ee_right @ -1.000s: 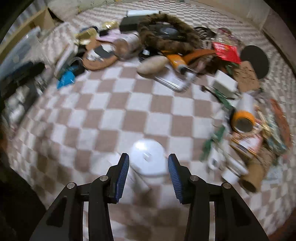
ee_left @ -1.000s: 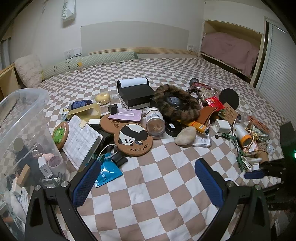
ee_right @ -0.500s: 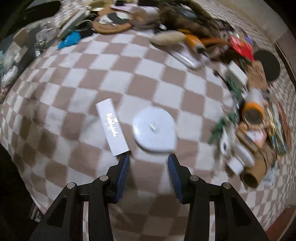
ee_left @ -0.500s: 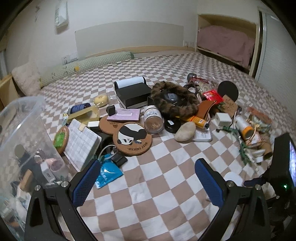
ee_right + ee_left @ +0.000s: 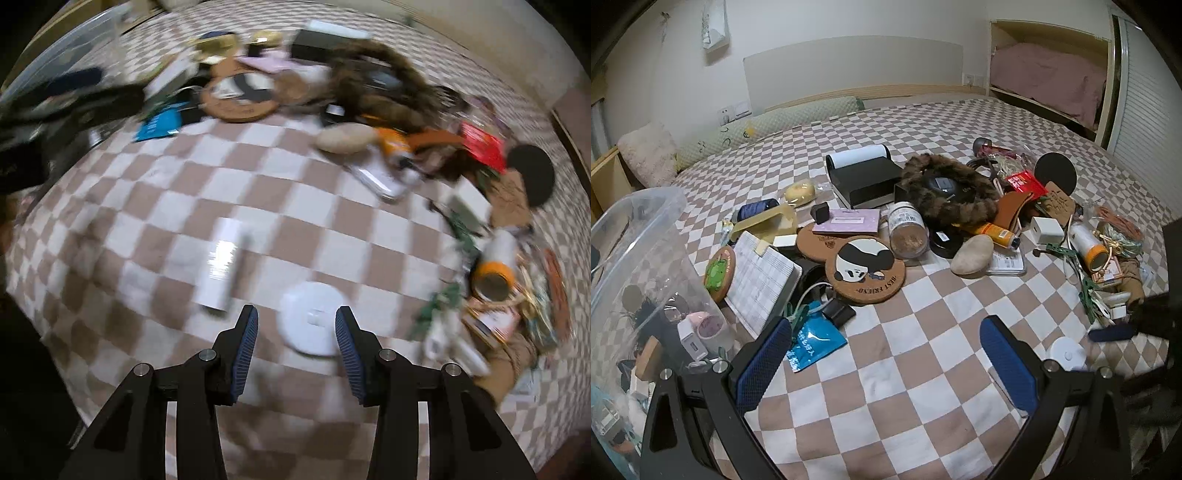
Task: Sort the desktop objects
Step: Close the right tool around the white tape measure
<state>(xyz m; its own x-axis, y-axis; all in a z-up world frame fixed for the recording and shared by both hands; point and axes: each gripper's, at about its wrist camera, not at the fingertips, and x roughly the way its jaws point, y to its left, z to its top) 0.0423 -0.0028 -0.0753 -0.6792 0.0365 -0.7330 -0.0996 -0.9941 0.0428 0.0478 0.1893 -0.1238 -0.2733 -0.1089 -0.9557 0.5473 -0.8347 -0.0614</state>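
The round white disc (image 5: 314, 317) lies flat on the checked blanket (image 5: 258, 192), near you and right in front of your right gripper (image 5: 295, 332). Its fingers are spread apart and hold nothing, with the disc just ahead between their tips, so it looks like you are lining up to pick it. Next you likely need to go lower, get a finger on each side of the disc, and squeeze. It is thin and flat, so it may slip. A white box (image 5: 221, 262) lies just to its left; keep the left finger off it. Your left gripper (image 5: 882, 365) is also spread wide and empty, over bare blanket. The clear bin (image 5: 639, 266) sits far left, and the big pile of things, with the panda mat (image 5: 866, 271), lies farther away.
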